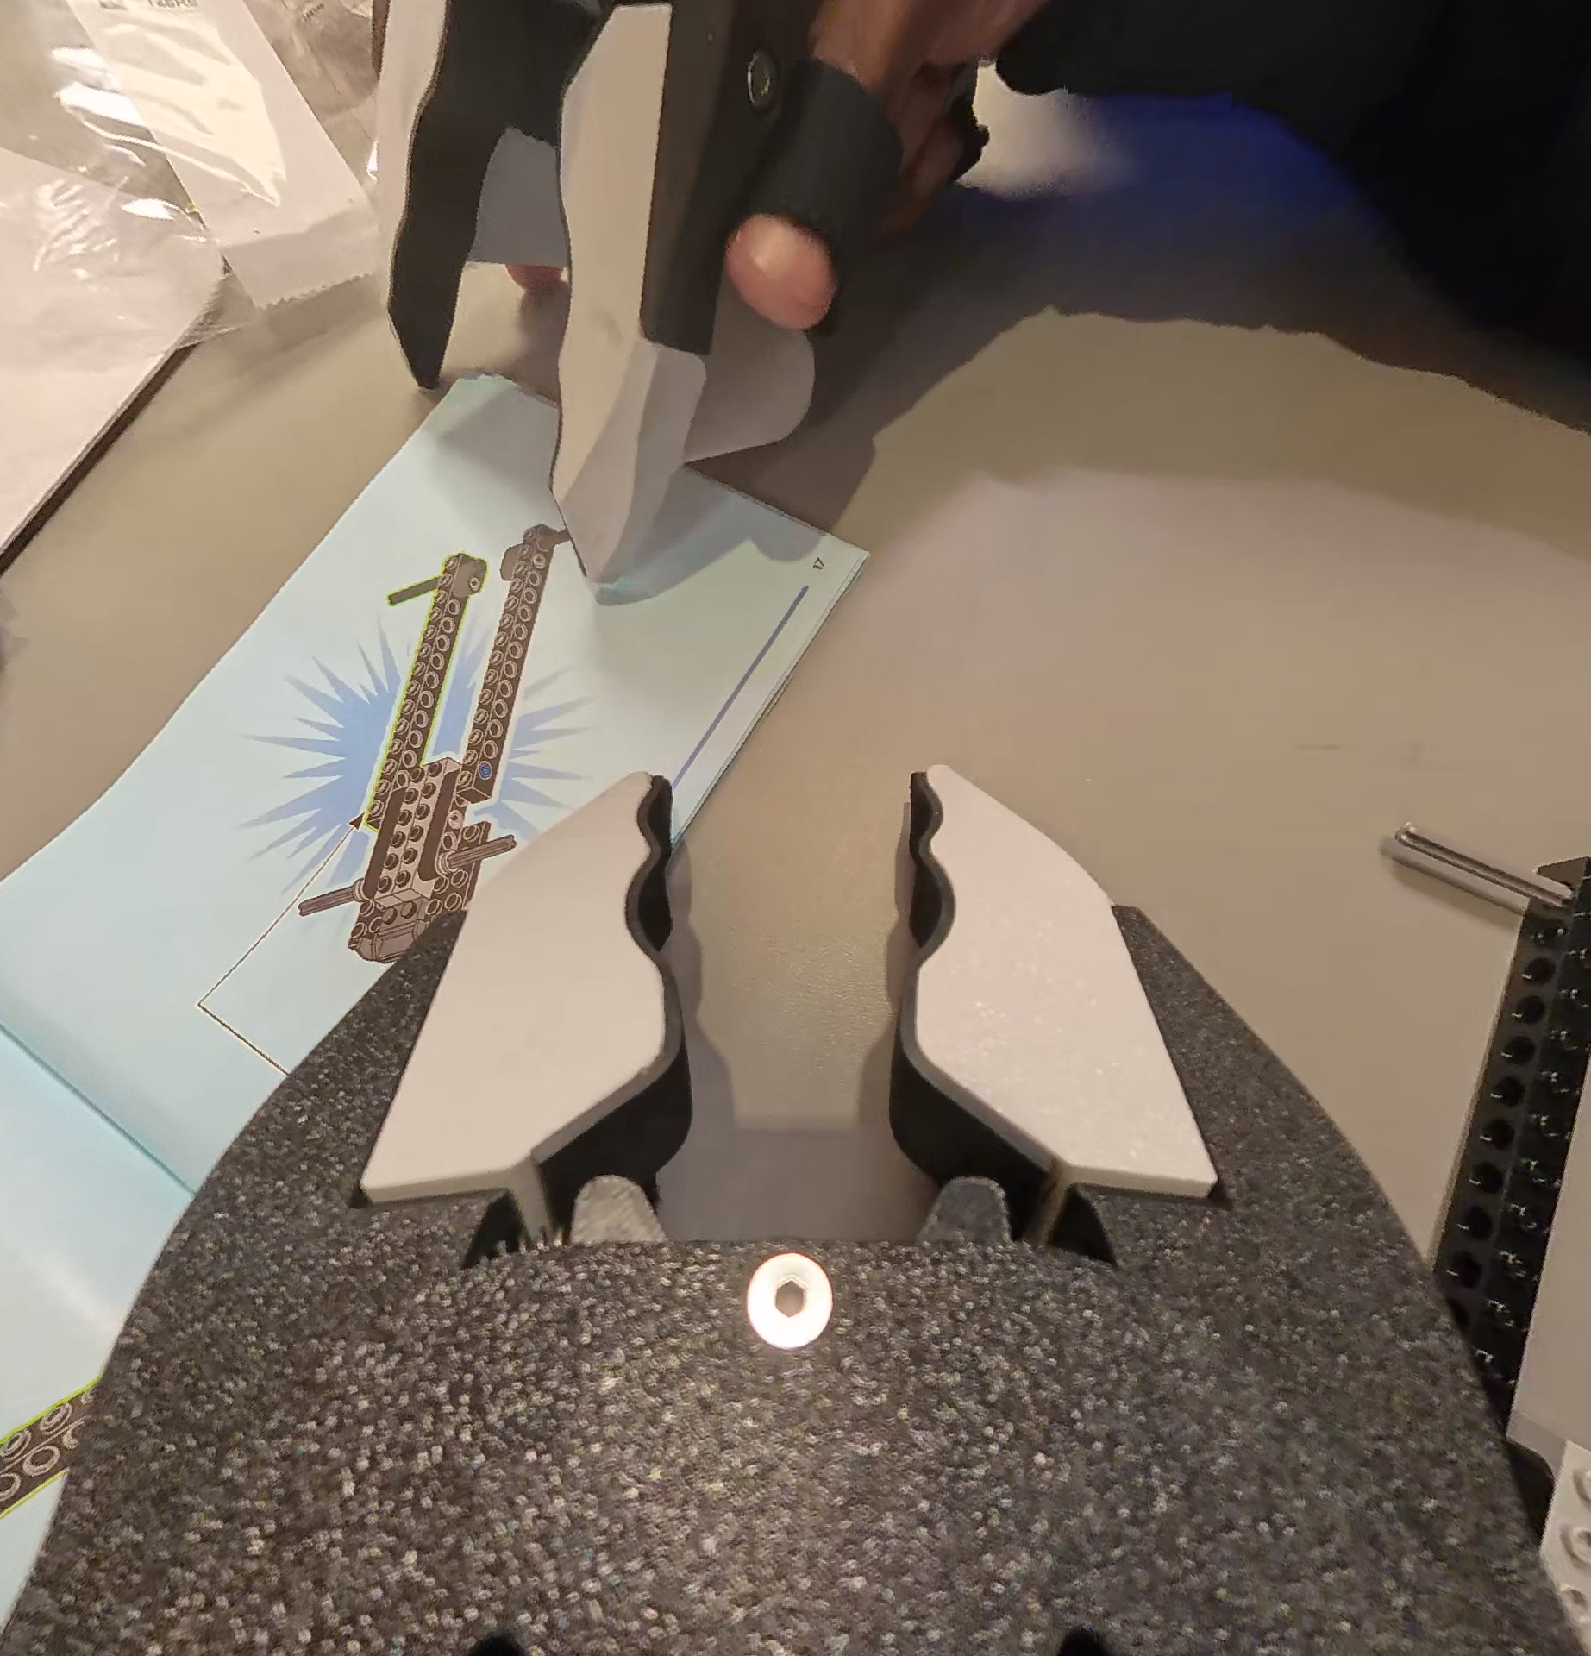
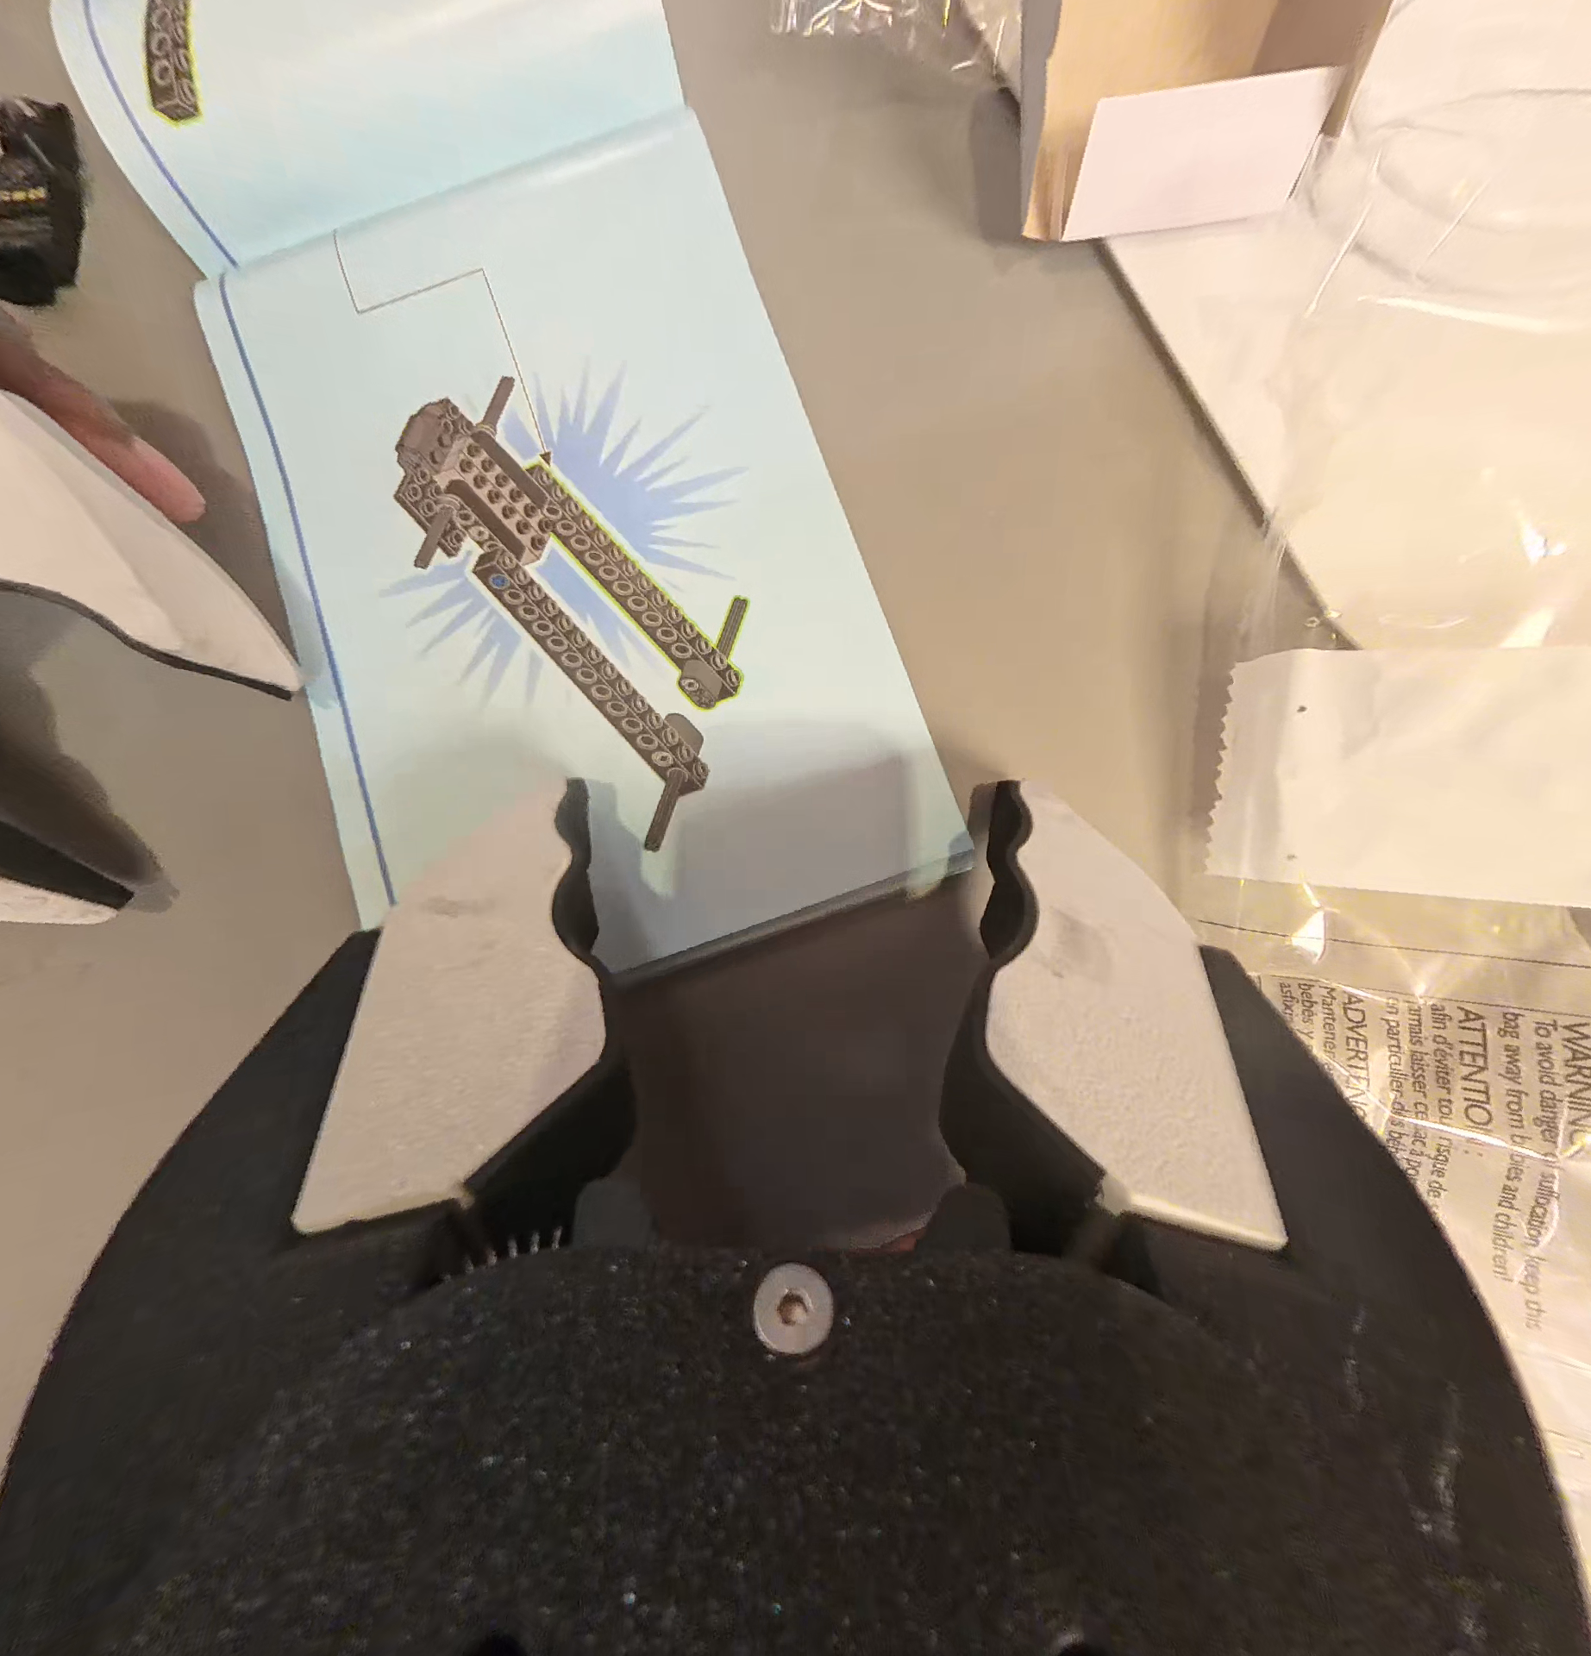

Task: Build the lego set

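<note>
An open light-blue instruction booklet (image 1: 236, 896) lies on the grey table and shows a drawing of long studded beams. My left gripper (image 1: 787, 797) is open and empty, over bare table just right of the booklet's edge. My right gripper (image 2: 787, 797) is open and empty, and its jaws straddle the booklet's (image 2: 639, 314) near corner. In the left wrist view the right gripper (image 1: 523, 457) comes down from above with one white fingertip (image 1: 612, 529) at the page. The left gripper's fingers (image 2: 146, 618) show at the left edge of the right wrist view.
A black studded beam (image 1: 1526, 1102) with a metal pin (image 1: 1472, 874) stands at the right, with a light grey plate (image 1: 1589, 1541) below it. Clear plastic bags (image 2: 1445, 1120), a white paper bag (image 2: 1419, 771) and a cardboard box (image 2: 1159, 134) lie beyond the booklet. A person's fingertip (image 1: 782, 273) rests on the right gripper.
</note>
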The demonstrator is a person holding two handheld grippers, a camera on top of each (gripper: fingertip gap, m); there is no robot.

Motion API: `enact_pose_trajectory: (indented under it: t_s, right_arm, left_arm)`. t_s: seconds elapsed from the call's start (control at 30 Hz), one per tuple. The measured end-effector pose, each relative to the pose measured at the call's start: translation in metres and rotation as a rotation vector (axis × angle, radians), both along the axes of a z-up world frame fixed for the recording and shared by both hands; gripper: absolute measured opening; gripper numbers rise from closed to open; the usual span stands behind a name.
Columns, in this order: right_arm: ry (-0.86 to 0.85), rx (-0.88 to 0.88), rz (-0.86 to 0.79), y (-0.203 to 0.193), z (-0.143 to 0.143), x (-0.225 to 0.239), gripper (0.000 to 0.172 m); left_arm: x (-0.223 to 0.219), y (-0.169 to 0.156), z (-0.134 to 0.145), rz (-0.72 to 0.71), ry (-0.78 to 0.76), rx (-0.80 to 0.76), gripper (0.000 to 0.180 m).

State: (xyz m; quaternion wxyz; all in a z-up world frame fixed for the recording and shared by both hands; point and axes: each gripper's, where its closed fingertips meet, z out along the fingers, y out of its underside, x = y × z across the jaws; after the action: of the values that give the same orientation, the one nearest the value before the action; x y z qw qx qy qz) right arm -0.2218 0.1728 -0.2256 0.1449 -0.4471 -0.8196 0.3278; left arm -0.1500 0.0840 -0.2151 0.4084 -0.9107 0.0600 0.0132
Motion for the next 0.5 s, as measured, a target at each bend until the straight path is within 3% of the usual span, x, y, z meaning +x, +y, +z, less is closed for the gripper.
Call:
enact_pose_trajectory:
  t_s: [0.5]
  right_arm:
    - [0.04,-0.031,0.025,-0.0023,0.0059,0.0032,0.073]
  left_arm:
    - [-0.0005,0.0001,-0.0001,0.003,0.002,0.001,0.051]
